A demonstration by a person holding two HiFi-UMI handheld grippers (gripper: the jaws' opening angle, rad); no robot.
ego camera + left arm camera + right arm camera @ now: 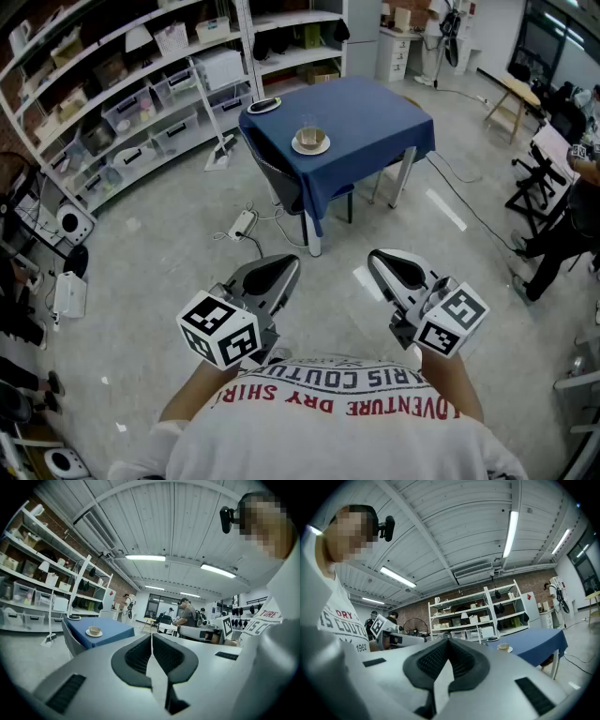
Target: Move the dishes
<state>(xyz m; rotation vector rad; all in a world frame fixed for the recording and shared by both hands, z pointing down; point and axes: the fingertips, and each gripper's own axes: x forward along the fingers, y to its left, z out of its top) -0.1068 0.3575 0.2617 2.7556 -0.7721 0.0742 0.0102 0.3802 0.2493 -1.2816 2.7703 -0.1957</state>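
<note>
Far across the room from both tools, in the head view, I see the table (370, 105) under its blue cloth. A cup (310, 136) stands on a saucer (310, 146) near the table's front edge, and a dark dish (264, 105) lies at the corner towards the shelves (122, 89). A chair (277, 184) is pushed in below. My left gripper (284, 266) and right gripper (379, 260) hover close to my body over bare floor (150, 281), well apart from the dishes. From above I cannot judge their fingers well.

Along the left gripper (151, 636), its own view settles that: the ribbed pads are pressed together at the tips with nothing caught between them. It shows the table from the side, low and to the left, with the cup (94, 630) on its saucer and the dark dish (74, 618) behind. It alone shows people (187, 615) standing at the back of the room under the ceiling lights (145, 558).

Along the right gripper (448, 641), the pads are likewise clenched on nothing. Here the table (536, 645) sits to the right, the cup (503, 646) small on its top, and the shelves (476, 616) rise behind it against a brick wall. The left gripper's marker cube (377, 626) shows at the left, which the head view sees only from above.
</note>
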